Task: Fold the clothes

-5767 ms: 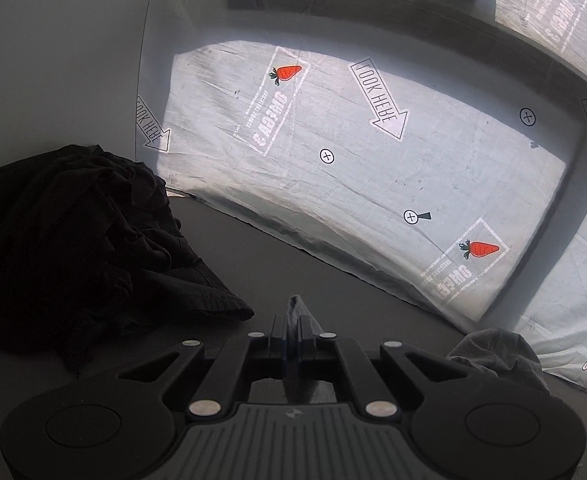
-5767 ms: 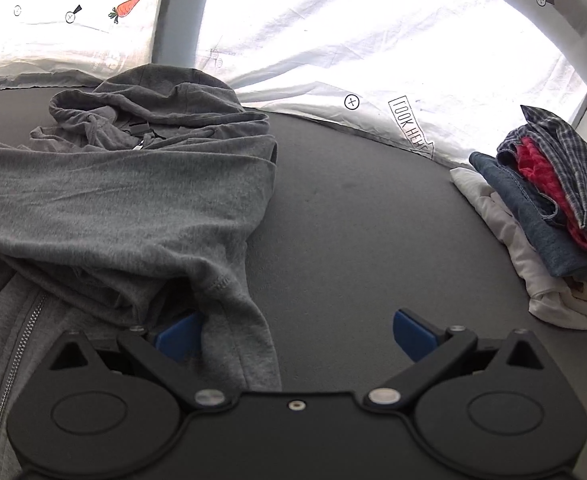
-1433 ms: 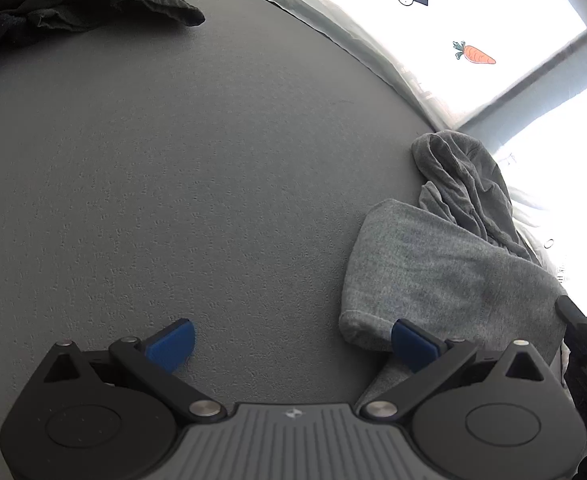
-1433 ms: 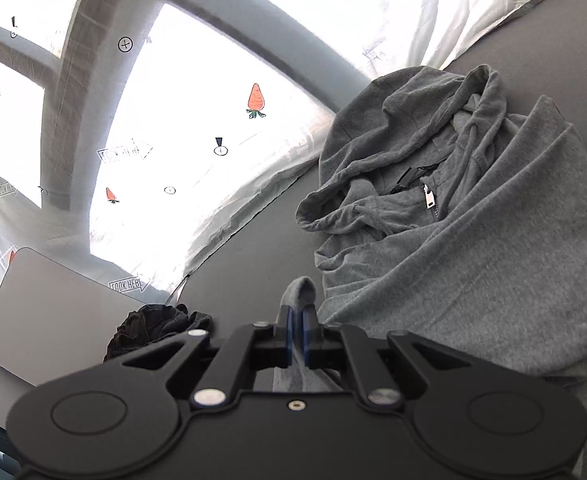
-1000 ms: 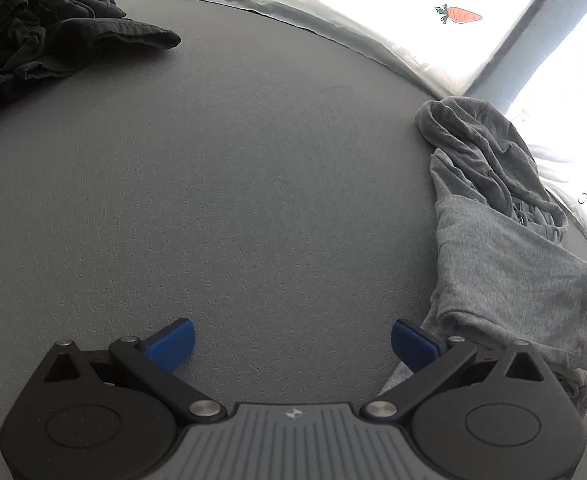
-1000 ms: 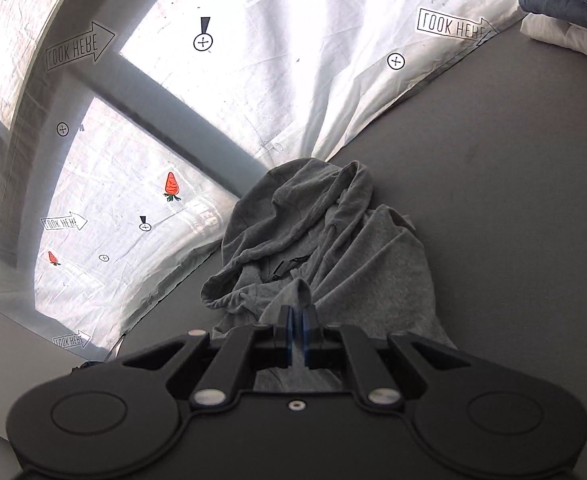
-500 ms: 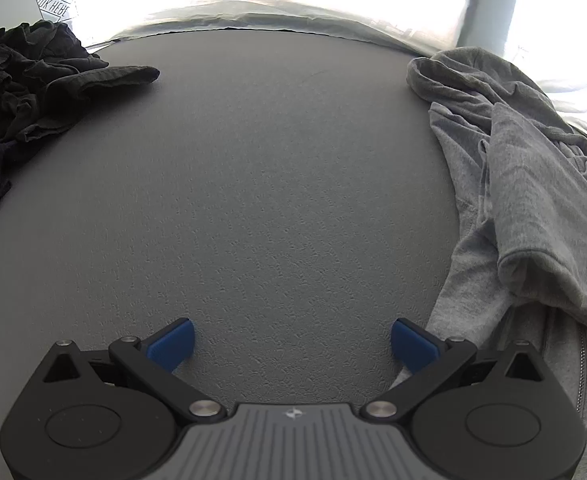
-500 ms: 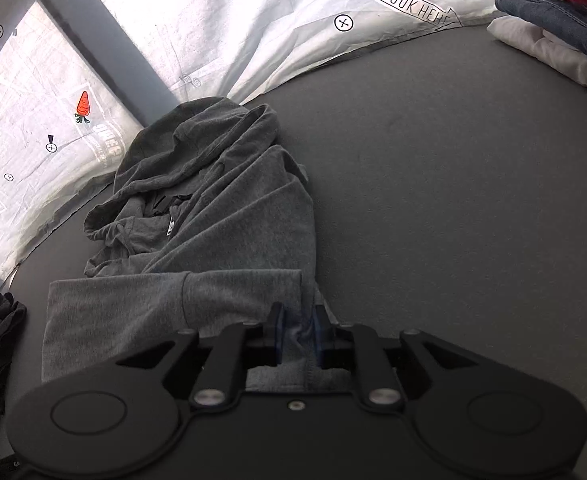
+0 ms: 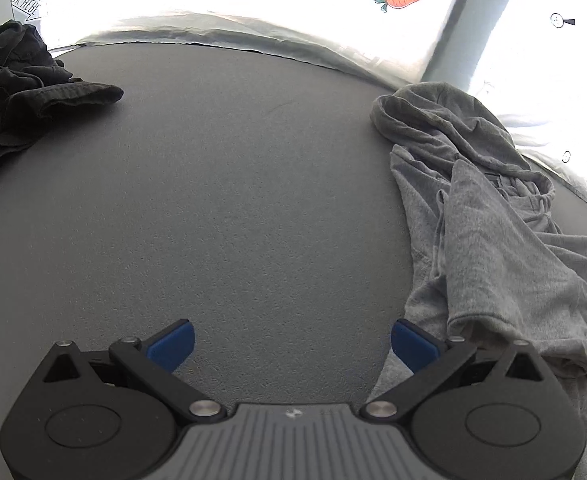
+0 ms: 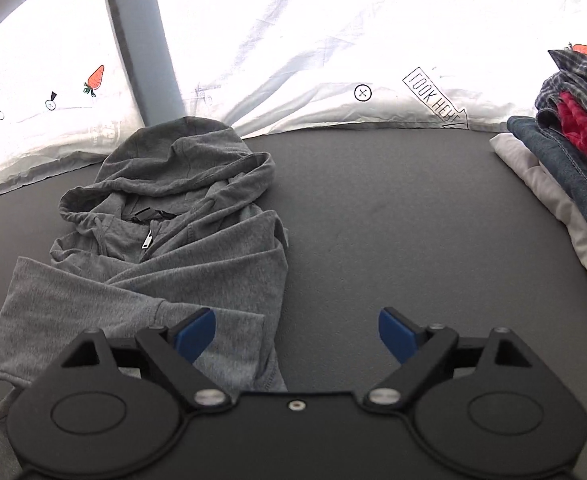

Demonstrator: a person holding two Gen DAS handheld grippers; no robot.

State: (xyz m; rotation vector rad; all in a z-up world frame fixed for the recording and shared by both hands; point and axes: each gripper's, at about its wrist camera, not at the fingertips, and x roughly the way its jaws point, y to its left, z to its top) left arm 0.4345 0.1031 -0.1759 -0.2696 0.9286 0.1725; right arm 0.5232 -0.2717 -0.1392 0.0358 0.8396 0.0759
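A grey zip hoodie (image 10: 181, 264) lies on the dark table (image 10: 393, 216), hood toward the back, with both sleeves folded across its chest. It also shows at the right in the left wrist view (image 9: 489, 232). My right gripper (image 10: 297, 332) is open and empty, its left finger over the hoodie's lower right part. My left gripper (image 9: 293, 344) is open and empty, just left of the hoodie's edge, its right finger by the fabric.
A pile of black clothes (image 9: 17, 88) lies at the far left. A stack of folded clothes (image 10: 569, 160) sits at the right edge: plaid, red, denim, white. A white printed sheet (image 10: 333, 40) hangs behind the table.
My right gripper has let go of the grey sleeve and opened; the sleeve now lies across the hoodie. My left gripper stays open and has shifted slightly.
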